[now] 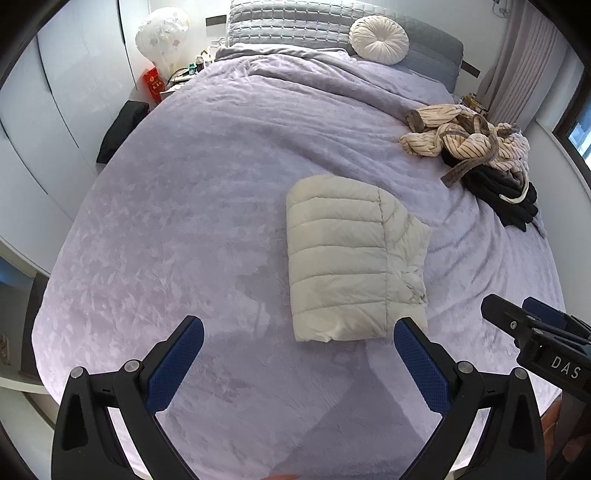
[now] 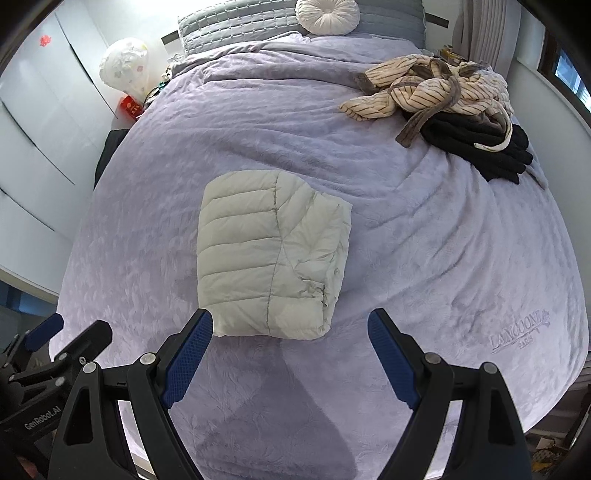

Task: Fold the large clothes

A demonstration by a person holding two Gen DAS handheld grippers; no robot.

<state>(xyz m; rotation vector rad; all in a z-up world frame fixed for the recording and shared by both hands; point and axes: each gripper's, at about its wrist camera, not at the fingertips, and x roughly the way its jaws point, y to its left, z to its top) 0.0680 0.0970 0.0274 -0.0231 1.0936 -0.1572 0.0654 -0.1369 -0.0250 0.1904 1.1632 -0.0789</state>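
A bedroom bed (image 1: 184,206) covered in a lilac plush blanket fills both views, with a grey quilted headboard (image 1: 288,26) at its far end and white wardrobe doors along one side. Near the middle of the bed lies a cream puffer jacket (image 1: 351,258), folded into a neat rectangle, and towards the headboard from it sits a heap of striped and black clothes (image 1: 476,155) beside a round white cushion (image 1: 378,38). On the near side of the jacket the left gripper (image 1: 299,343) and right gripper (image 2: 290,332) hang above the blanket, both spread wide and grasping nothing

Cream quilted down jacket (image 2: 271,254), folded into a rectangle, on lavender bedspread (image 2: 424,236). Right gripper (image 2: 290,328) above its near edge, jaws wide, empty. Striped garment (image 2: 417,92) heaped over black clothing (image 2: 480,147), far right.
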